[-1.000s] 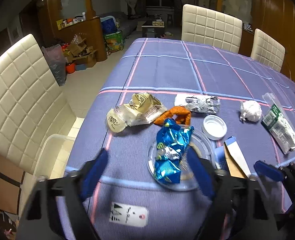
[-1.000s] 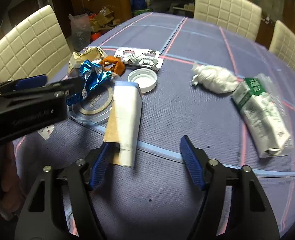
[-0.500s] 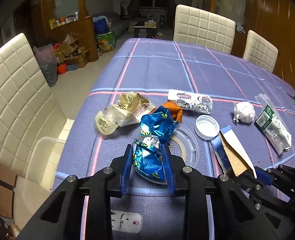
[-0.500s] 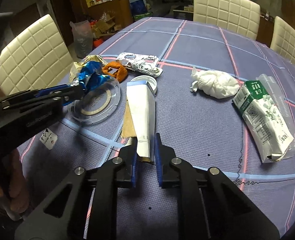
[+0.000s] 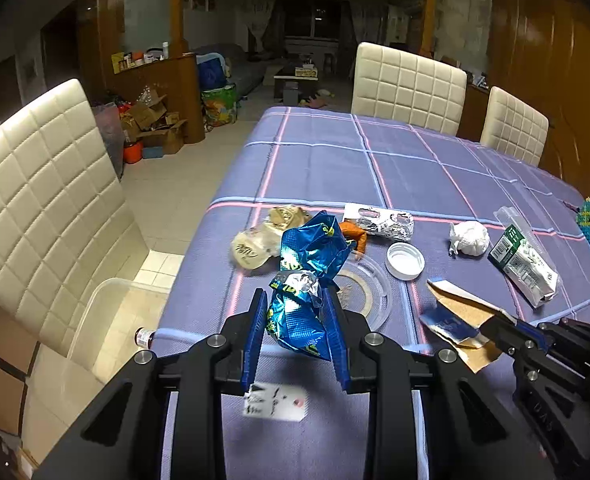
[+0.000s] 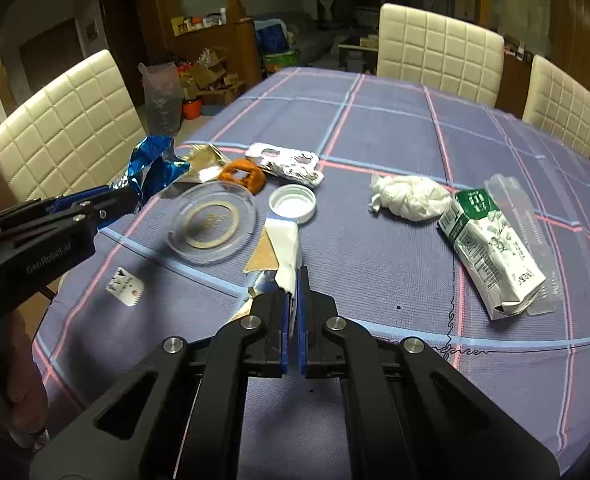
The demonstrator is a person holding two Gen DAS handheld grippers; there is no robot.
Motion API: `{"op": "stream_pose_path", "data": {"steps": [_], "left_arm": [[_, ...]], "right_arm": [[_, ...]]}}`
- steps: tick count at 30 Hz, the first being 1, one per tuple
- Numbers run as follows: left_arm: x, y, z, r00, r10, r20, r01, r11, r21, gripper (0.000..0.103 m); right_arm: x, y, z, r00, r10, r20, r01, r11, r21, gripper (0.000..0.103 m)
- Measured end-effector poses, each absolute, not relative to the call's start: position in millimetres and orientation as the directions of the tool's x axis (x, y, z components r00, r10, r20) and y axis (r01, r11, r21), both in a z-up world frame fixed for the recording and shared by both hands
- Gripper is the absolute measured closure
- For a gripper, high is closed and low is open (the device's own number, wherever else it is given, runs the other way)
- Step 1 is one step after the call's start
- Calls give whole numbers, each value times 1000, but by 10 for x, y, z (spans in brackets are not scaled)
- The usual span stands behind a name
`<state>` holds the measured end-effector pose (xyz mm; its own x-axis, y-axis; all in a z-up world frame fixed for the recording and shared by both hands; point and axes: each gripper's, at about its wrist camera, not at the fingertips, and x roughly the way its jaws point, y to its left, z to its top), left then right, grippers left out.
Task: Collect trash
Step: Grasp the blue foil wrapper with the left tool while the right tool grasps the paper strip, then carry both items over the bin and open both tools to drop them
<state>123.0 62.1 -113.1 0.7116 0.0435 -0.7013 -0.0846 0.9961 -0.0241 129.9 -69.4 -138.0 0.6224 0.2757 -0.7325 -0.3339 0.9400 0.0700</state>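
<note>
Trash count on the tablecloth, with chairs around it

Two grippers: the left gripper (image 5: pixel 297 322) has one blue foil wrapper (image 5: pixel 309 280) between its fingers, the right gripper (image 6: pixel 293 312) one flattened white carton (image 6: pixel 285 250). Ahead of them lie one clear round lid (image 6: pixel 211 222), one white cap (image 6: pixel 293 203), one orange scrap (image 6: pixel 245 174), one tan wrapper (image 5: pixel 267 236), one silver blister pack (image 6: pixel 285 164), one white wad (image 6: pixel 411 196), one green-and-white packet (image 6: pixel 491 248), one paper tag (image 6: pixel 125 286). Three cream chairs (image 6: pixel 439 52) show.

- Wrapper (image 5: pixel 309 280): glossy crinkled blue foil.
- Lid (image 6: pixel 211 222): clear smooth plastic.
- Carton (image 6: pixel 283 246): matt white card, brown inside.
- Surface (image 6: pixel 395 128): woven cloth.
</note>
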Motion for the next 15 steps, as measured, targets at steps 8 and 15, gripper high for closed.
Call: {"op": "stream_pose_path", "data": {"steps": [8, 15], "left_arm": [[978, 820, -1032, 734, 64, -676, -123, 992, -39, 74], [809, 1004, -965, 752, 99, -652, -160, 986, -35, 74]], "right_arm": [[1069, -526, -1178, 669, 290, -684, -366, 930, 36, 100], [968, -347, -1049, 683, 305, -663, -398, 917, 11, 100]]}}
